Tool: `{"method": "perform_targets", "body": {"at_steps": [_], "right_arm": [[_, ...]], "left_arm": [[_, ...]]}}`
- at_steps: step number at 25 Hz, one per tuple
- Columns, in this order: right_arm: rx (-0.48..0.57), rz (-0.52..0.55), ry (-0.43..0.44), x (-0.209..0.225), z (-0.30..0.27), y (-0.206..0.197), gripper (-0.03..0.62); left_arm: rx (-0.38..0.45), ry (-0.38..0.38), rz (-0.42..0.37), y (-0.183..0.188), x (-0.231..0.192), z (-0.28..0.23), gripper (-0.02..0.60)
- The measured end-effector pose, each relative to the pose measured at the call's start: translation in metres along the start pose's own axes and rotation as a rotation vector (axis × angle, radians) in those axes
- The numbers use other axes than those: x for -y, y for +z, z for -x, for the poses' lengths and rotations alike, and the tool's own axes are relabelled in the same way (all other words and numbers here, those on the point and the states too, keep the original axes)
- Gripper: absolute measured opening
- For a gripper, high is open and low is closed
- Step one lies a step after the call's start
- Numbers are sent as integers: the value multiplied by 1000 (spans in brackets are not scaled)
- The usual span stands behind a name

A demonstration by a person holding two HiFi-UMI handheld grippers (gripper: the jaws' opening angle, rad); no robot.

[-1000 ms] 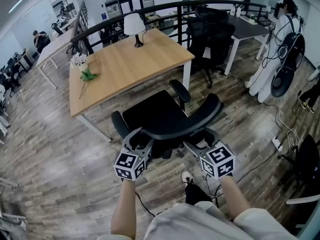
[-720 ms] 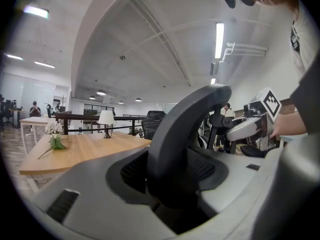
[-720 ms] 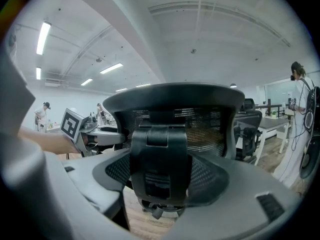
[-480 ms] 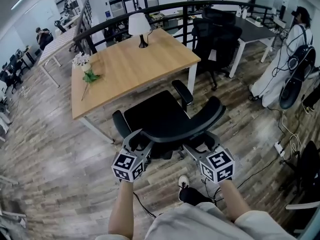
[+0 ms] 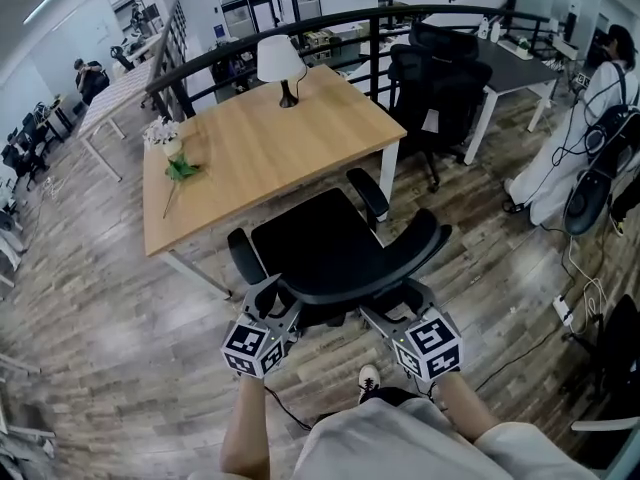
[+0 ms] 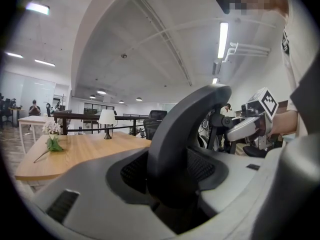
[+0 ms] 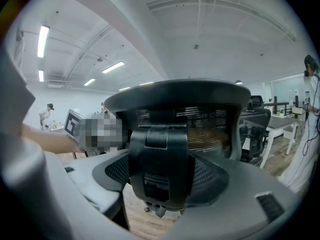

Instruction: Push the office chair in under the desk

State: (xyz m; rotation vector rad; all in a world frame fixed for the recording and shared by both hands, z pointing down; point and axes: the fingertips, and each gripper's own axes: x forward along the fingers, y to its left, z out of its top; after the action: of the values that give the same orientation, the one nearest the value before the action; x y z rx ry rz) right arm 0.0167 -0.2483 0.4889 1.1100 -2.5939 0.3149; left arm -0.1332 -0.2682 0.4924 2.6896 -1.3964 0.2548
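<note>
Fingers of left gripper [image 5: 274, 297] and right gripper [image 5: 388, 306] clasp office chair [image 5: 312, 240].

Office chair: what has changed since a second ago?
The office chair has rolled a little closer to the desk, pushed by the left gripper and right gripper. Both stay at its backrest, jaws wide. The lamp and flowers are unmoved.
</note>
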Motion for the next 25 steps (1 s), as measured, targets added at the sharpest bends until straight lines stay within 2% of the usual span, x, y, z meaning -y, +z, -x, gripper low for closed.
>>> {"method": "perform_targets", "body": {"at_steps": [3, 9, 14, 20, 25], "right_arm": [[-9, 22, 47, 2, -16, 3, 314], [33, 31, 19, 20, -34, 14, 314], [27, 34, 24, 33, -47, 20, 314], [35, 34, -21, 50, -66, 27, 316], [37, 37, -25, 63, -83, 37, 316]], "left_arm": [[2, 1, -30, 1, -7, -7, 261], [-2, -10, -20, 4, -22, -27, 263], [-2, -3, -8, 5, -31, -40, 261], [-4, -10, 3, 8, -47, -57, 258], [-6, -37, 25, 12, -63, -73, 252]]}}
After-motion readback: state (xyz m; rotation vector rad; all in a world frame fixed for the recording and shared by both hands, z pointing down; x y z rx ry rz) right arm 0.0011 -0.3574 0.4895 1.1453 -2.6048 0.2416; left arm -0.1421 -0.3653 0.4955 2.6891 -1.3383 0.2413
